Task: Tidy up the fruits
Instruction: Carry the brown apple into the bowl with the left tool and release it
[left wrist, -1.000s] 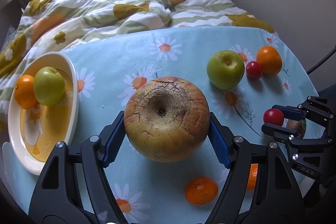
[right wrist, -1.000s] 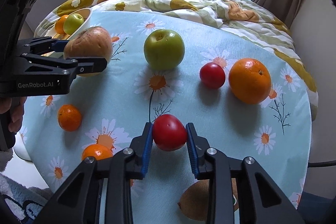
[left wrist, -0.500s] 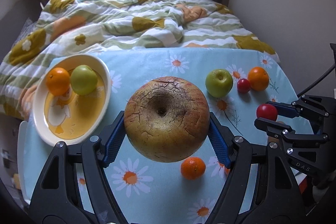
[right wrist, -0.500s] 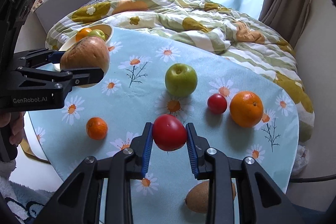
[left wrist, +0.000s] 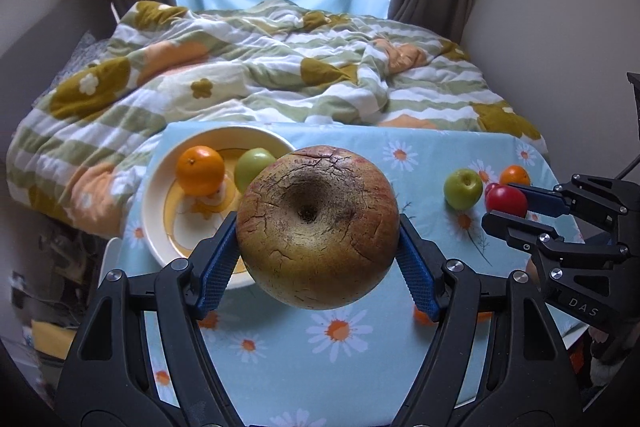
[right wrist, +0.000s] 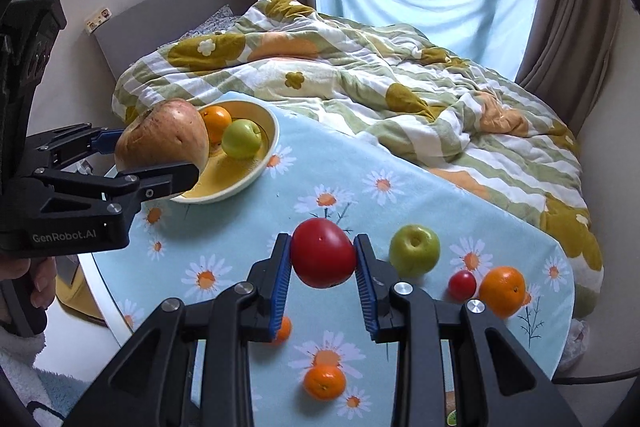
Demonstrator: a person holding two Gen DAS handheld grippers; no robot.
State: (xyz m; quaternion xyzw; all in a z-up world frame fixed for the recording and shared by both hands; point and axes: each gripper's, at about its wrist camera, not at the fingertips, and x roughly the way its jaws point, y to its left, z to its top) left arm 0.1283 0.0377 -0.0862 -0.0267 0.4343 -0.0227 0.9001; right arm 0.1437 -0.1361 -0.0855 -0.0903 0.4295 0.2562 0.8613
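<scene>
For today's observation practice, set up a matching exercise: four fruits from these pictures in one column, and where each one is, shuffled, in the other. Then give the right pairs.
Fruits
1. big cracked apple
2. red tomato
3. orange beside a green apple
4. small red fruit

Places
A. in the bowl
B. on the tablecloth, between a green apple and an orange
C. held in the left gripper
D. held in the right gripper

Pairs: 1-C, 2-D, 3-A, 4-B
</scene>
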